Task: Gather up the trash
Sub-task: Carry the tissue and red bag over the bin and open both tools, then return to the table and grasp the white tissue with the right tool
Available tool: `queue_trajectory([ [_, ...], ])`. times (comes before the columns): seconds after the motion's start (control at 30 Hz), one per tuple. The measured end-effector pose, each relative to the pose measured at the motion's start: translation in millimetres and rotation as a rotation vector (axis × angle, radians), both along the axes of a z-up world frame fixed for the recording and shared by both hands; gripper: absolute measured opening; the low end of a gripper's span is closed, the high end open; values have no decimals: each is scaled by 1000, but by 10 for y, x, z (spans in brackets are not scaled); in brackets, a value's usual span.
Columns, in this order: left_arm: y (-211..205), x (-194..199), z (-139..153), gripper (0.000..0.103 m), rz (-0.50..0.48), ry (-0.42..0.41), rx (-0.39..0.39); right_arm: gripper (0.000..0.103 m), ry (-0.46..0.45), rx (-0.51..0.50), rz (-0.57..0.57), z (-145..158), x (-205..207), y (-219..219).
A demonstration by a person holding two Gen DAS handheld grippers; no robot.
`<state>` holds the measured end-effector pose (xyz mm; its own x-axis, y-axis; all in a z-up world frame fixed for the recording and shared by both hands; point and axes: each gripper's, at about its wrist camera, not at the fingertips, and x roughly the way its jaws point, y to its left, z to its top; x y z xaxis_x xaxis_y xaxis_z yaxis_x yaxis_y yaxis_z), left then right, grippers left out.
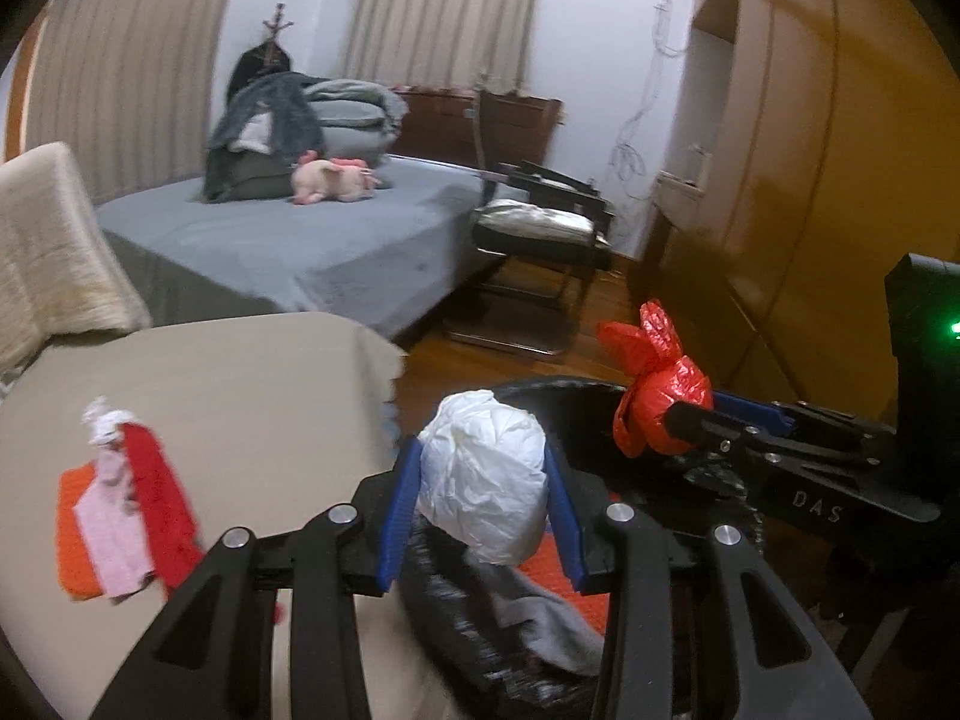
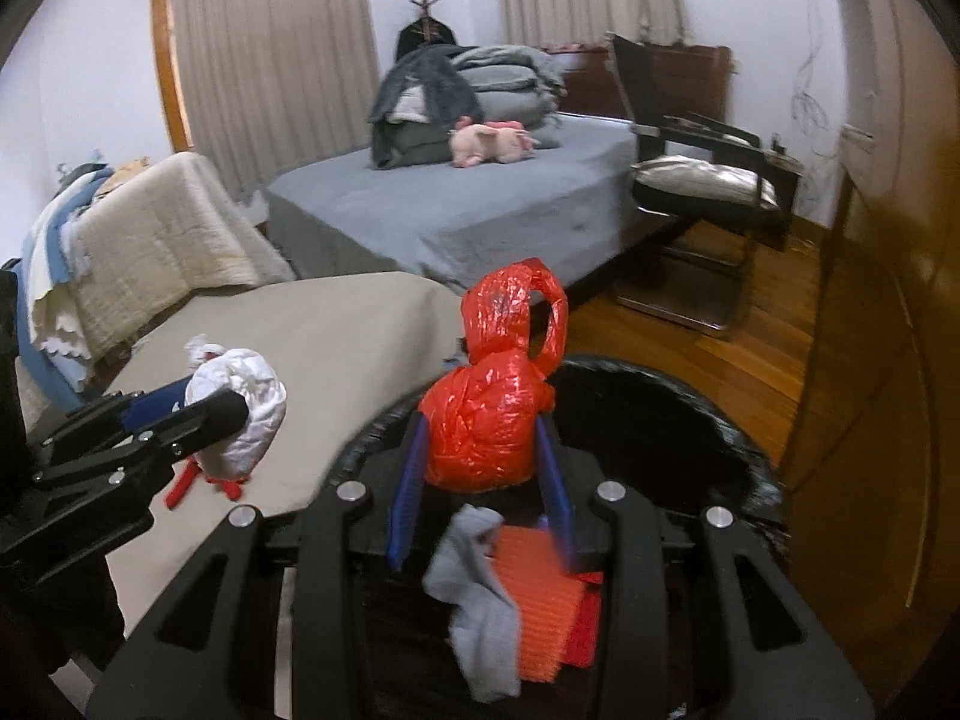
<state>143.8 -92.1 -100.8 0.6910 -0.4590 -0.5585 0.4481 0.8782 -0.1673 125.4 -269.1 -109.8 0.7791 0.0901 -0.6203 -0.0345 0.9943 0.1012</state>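
Left tongs [image 1: 483, 480] grip white bag [image 1: 486, 474] | right tongs [image 2: 480, 456] grip red bag [image 2: 483, 426] | risk: either bag may miss the black bin [image 2: 720, 438] if released over its near rim.

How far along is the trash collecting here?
Done: a grey rag and orange piece lie in the black bin. In hand: left gripper holds a white bag, right gripper a red bag. Left: scraps on the table.

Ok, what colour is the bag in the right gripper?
Red bag, clearest in the right wrist view.
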Motion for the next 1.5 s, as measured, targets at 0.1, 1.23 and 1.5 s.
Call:
queue_trajectory([
  [0.1, -190, 13, -29, 40, -39, 0, 4, 34, 7, -4, -35, -50, -44, -157],
  [1.23, 1325, 34, -74, 95, 354, -10, 60, 96, -27, 8, 71, -78, 254, 658],
  [1.5, 1962, 31, -197, 95, 479, 9, 88, 96, -24, 19, 177, -158, 634, 1358],
])
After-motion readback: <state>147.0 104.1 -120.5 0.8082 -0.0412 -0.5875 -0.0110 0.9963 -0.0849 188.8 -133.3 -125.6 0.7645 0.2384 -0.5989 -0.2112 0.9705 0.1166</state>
